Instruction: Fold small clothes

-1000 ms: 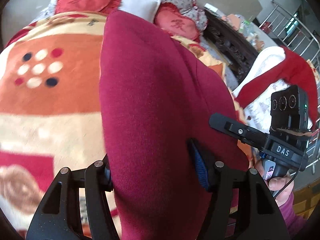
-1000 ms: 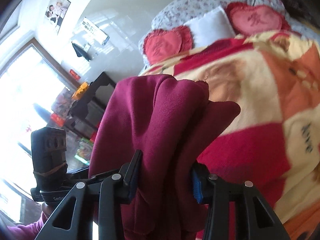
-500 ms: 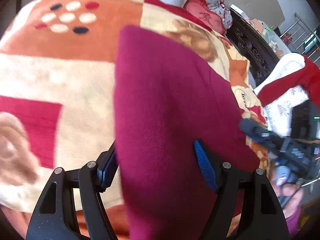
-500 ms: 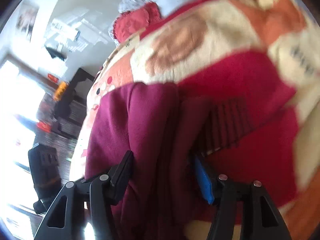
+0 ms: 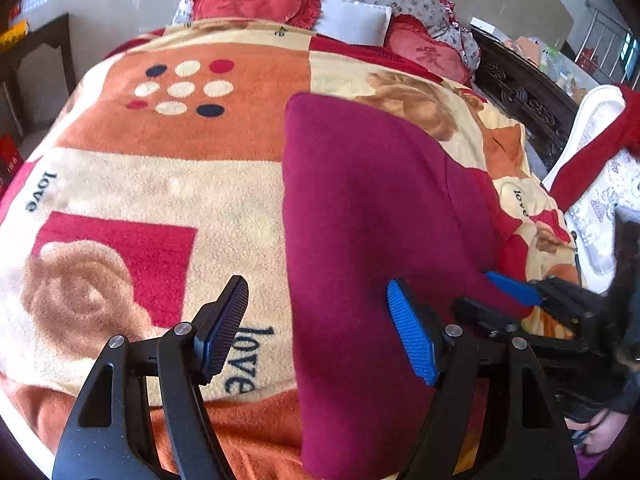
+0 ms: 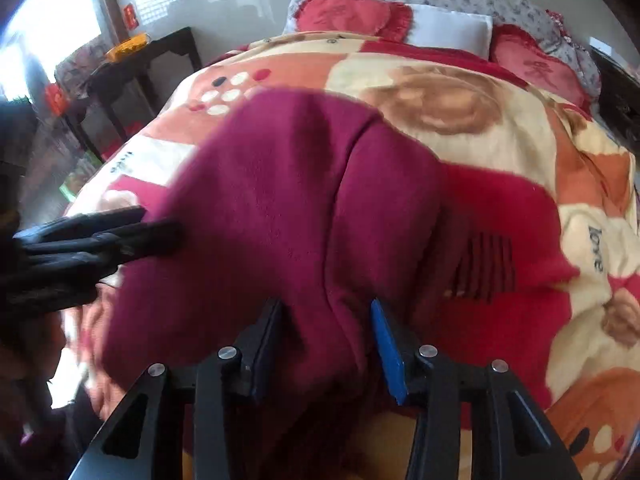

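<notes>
Both grippers, left gripper (image 5: 320, 328) and right gripper (image 6: 326, 344), had black frames, silver screws, one black and one blue ribbed pad.

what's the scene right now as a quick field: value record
surface: patterned blanket on a bed
garment: maroon fleece garment, folded, lying on the blanket
left tool: open, garment's left edge between its pads, not gripped
right tool: shut on the garment's near edge
pillows: heart-shaped red cushions and white pillow at the head of the bed
task state: garment laid down, right tool not yet released
</notes>
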`<act>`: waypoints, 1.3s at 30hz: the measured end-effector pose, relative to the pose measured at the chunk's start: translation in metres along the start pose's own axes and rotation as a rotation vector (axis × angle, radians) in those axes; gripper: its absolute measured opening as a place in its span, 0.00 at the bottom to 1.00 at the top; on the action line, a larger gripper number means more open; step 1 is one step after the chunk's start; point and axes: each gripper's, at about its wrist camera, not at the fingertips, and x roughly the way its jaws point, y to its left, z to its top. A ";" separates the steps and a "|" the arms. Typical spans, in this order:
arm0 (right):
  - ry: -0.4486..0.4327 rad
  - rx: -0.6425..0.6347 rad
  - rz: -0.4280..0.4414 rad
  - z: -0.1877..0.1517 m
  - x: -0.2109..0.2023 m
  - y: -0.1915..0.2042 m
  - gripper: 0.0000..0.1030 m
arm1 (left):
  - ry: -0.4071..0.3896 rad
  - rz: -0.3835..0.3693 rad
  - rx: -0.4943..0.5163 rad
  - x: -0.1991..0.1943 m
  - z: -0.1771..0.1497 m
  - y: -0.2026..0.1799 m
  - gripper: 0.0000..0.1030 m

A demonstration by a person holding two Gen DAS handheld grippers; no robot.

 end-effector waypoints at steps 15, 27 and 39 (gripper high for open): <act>-0.209 0.053 -0.128 0.005 -0.100 0.026 0.74 | -0.175 0.115 0.083 -0.068 -0.006 -0.020 0.70; -0.273 0.087 -0.131 -0.006 -0.122 0.036 0.80 | -0.240 0.168 0.098 -0.102 -0.019 -0.023 0.71; -0.265 0.098 -0.130 -0.011 -0.122 0.029 0.80 | -0.248 0.200 0.139 -0.109 -0.024 -0.036 0.71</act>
